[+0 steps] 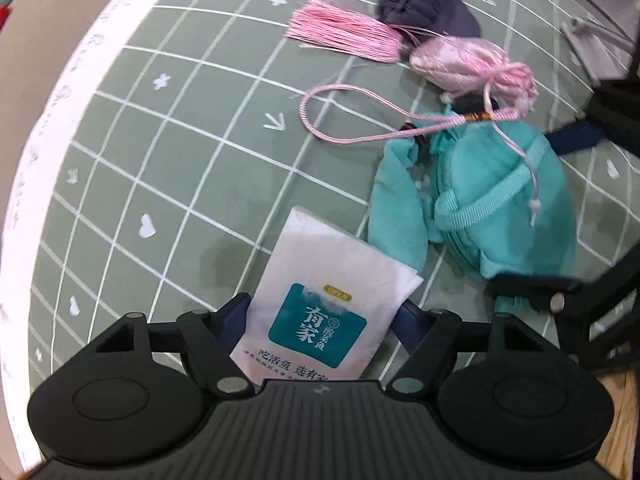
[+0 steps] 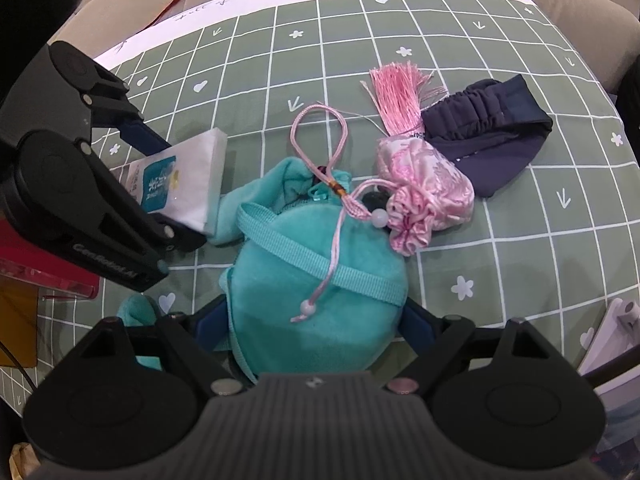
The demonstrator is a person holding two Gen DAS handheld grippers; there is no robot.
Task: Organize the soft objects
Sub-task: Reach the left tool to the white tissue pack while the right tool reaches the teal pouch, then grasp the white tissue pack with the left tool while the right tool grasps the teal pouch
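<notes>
A white tissue pack (image 1: 320, 304) with a teal label is held between the blue pads of the left gripper (image 1: 320, 320), which are closed against its two sides; in the right wrist view the pack (image 2: 188, 176) is seen raised a little off the green grid mat (image 2: 520, 264), at the left of the scene. It is judged light and compressible with a slick film wrapper, so a grip across the middle of its width is favoured over a corner.

The teal velvet pouch (image 2: 316, 300) lies at the near centre of the mat between the fingers of the right gripper (image 2: 308, 324), which stand against its sides; whether it is squeezed or merely bracketed cannot be told. It is judged soft and limp, likely to sag, and is best taken by its rounded body or its webbing strap (image 2: 320, 264). Its mouth appears open at the far end; what it holds is not visible.

A pink satin sachet (image 2: 424, 196) with a far-pointing tassel (image 2: 400, 96) rests just right of the pouch, its cord loop and beads draped over the pouch, so snagging may be expected. Its neck is drawn shut. A dark navy fabric piece (image 2: 488, 140) lies at the far right, touching the sachet.
</notes>
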